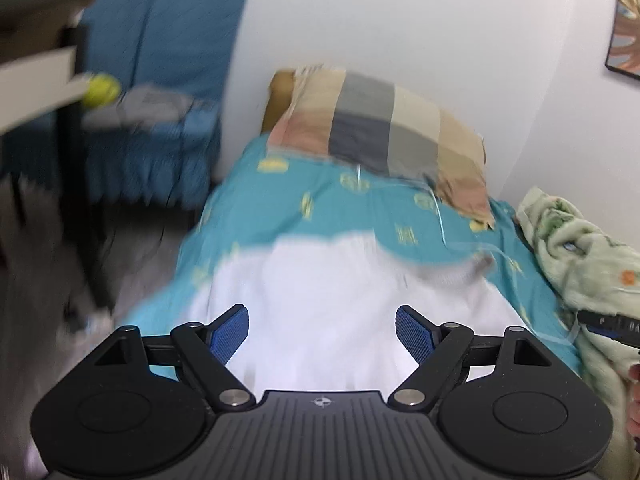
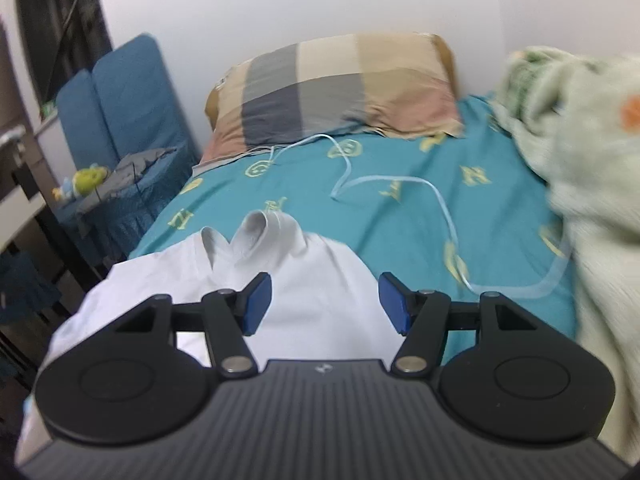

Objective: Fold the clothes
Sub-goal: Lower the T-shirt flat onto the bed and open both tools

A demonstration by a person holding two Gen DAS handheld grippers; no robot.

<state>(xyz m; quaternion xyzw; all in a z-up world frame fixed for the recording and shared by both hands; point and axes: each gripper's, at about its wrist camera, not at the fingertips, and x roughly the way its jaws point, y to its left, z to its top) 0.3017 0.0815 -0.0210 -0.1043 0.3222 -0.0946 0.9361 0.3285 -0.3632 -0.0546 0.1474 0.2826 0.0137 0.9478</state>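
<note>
White garment (image 2: 320, 300) lies on the bed (image 2: 400, 216), short of the pillow (image 2: 336, 88). Left gripper (image 1: 322, 334) and right gripper (image 2: 326, 304): jaws apart, empty.

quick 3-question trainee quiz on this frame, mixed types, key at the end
1. True or false: the right tool is clamped on the white garment.
2. What lies at the head of the bed? A) laptop B) checked pillow C) basket
3. Fill in: a pale blue ______ trails across the teal sheet.

Key: 1 false, both the right and left tool are open above the garment; 2 B; 3 cord.
</note>
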